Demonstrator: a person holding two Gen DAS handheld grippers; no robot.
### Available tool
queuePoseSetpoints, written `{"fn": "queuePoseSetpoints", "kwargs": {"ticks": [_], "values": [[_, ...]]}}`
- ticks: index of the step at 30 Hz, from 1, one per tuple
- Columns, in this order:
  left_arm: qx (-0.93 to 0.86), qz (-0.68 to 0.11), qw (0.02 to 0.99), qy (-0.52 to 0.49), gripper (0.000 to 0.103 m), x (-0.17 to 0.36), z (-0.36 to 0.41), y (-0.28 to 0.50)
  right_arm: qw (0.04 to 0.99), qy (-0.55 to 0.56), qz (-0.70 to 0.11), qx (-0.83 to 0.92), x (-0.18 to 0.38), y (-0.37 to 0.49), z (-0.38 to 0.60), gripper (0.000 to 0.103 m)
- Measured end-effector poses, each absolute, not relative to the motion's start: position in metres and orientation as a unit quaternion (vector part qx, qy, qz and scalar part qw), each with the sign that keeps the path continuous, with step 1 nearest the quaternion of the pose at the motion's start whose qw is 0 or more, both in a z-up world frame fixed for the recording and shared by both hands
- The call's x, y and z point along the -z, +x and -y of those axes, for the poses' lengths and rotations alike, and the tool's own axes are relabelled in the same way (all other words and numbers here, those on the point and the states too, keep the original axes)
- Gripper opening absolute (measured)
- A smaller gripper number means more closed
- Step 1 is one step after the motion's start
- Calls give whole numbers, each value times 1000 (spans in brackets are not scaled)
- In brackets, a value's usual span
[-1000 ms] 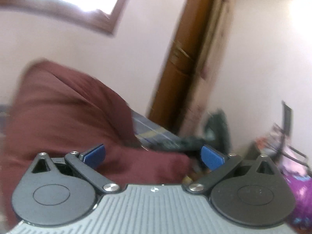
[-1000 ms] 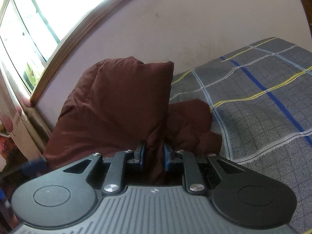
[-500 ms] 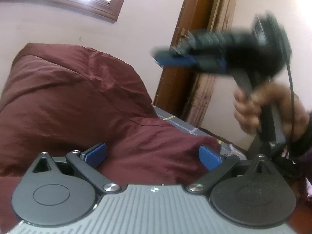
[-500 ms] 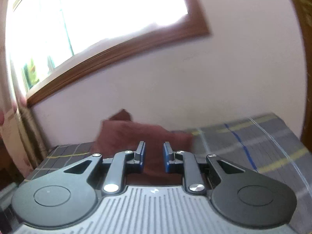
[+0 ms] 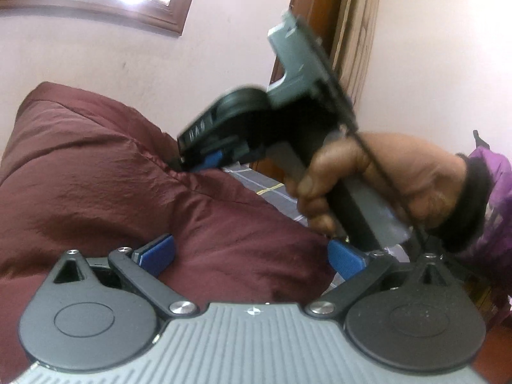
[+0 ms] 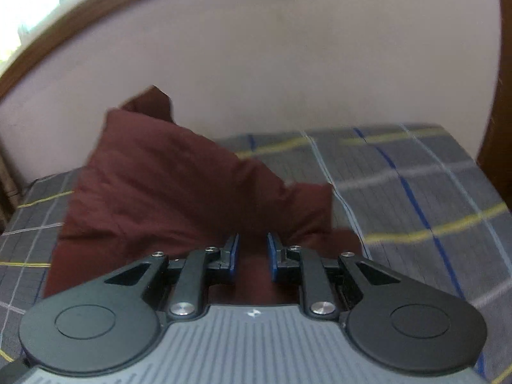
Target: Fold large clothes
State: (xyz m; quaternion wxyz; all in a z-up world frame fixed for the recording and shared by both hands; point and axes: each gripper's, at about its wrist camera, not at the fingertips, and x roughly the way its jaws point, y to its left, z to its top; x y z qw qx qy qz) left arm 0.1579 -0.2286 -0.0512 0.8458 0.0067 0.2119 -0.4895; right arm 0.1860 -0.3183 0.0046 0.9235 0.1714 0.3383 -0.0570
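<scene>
Maroon cloth (image 5: 96,172) was seen raised off the bed (image 6: 416,172), heaped toward the wall-side edge, its bulk nearer the left-hand corner there and tapering down toward the near edge. The left tongs (image 5: 251,257) were spread wide, and a fold of the cloth lay between the two blue pads (image 5: 158,252) without being pinched; the pads stood on either side of it, so nothing was held. The right tongs (image 5: 204,160) were seen in the left wrist view at a stitched seam high on the cloth, gripped by the right hand (image 5: 377,185); motion blur hid whether fabric was caught there. In the right wrist view the same tongs (image 6: 252,252) were drawn narrow, with a gap remaining and cloth lying directly ahead of and beneath the tips, so a grasp could not be told for certain. The seam ran upward and away from the left tongs, which were judged lower and closer to the loose lower fold; that fold would probably be taken next from the left side.
</scene>
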Motion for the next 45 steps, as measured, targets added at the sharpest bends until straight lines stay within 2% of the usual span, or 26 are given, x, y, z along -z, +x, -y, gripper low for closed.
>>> {"fn": "queuePoseSetpoints", "kwargs": {"ticks": [5, 14, 28, 45], "values": [[478, -207, 853, 16, 103, 43, 223, 149, 925, 146, -337, 97, 19, 178, 312, 17], [423, -213, 880, 33, 103, 20, 212, 161, 940, 141, -278, 137, 63, 147, 316, 17], [335, -205, 916, 79, 103, 0, 229, 184, 956, 121, -228, 136, 79, 134, 309, 17], [277, -229, 929, 83, 103, 36, 231, 227, 961, 125, -212, 127, 82, 128, 311, 17]]}}
